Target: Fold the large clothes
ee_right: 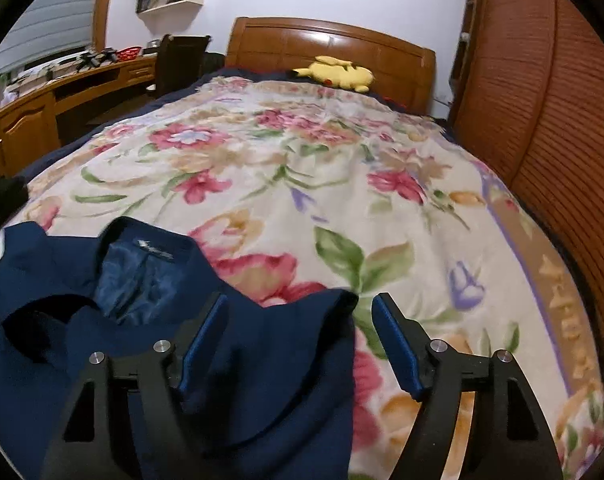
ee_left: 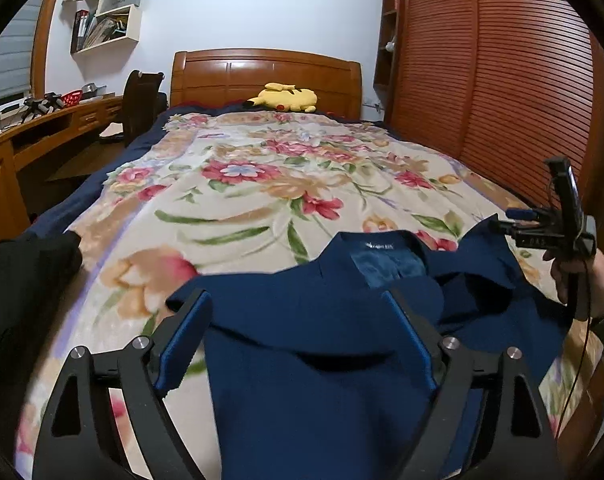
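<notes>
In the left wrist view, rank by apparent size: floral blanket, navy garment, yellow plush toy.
1. floral blanket, fills most of the bed.
2. navy garment, though it lies nearest the camera, which inflates it.
3. yellow plush toy, far off by the headboard, so truly smallest only in appearance.

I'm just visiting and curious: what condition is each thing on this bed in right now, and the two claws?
Navy garment: lying rumpled on the blanket, collar label showing, unfolded.
Floral blanket: spread over the bed.
Yellow plush toy: lying by the headboard.
Left gripper: open, gripping nothing.
Right gripper: open, gripping nothing.
</notes>
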Demonstrator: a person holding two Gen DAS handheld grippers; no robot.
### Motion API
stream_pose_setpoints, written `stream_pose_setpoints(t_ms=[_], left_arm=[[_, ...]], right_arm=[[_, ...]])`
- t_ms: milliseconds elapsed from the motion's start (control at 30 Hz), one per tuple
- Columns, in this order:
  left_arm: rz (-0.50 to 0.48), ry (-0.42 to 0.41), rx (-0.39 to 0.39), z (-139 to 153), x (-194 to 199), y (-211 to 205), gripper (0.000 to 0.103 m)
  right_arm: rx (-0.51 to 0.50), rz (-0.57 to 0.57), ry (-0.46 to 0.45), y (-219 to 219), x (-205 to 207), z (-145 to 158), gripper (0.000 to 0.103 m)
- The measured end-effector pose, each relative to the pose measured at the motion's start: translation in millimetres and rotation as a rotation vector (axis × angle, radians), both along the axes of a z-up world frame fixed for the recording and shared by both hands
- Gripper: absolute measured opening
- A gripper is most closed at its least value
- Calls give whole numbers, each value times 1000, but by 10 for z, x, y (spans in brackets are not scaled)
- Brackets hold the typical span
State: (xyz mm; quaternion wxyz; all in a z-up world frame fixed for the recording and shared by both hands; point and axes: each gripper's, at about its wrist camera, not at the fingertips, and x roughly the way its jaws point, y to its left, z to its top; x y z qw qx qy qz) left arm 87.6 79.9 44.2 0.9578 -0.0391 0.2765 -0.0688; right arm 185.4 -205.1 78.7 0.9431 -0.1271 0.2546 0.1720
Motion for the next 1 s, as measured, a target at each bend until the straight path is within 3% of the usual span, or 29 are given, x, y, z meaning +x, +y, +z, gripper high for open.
stream_pose_setpoints(t_ms=[100,267,600,633,667,733,833,1000], left_arm=[[0,-9,30,-47,-94,11,86],[-1,20,55,-224,-109,93,86],[-13,50,42,-346,-48,224,86],[-12,50,42,-345,-49,222,86],[-13,51,40,-345,-49,223,86],[-13,50,34,-348,-39,236,86],[-13,48,26,-353,-23,254,86],[-4,51,9,-358,-15,289,86]], right_arm=[[20,104,5,140,-200,23,76],[-72,242,72,411,-462,-185,76],[-293,237,140,586,-292,-371,76],[-320,236,122,641,-288,-358,67],[-343,236,102,679,-275,-327,50],[-357,203,61,742,-211,-228,34],[-321,139,44,829,56,-93,26],[-203,46,-15,1052,395,72,26]])
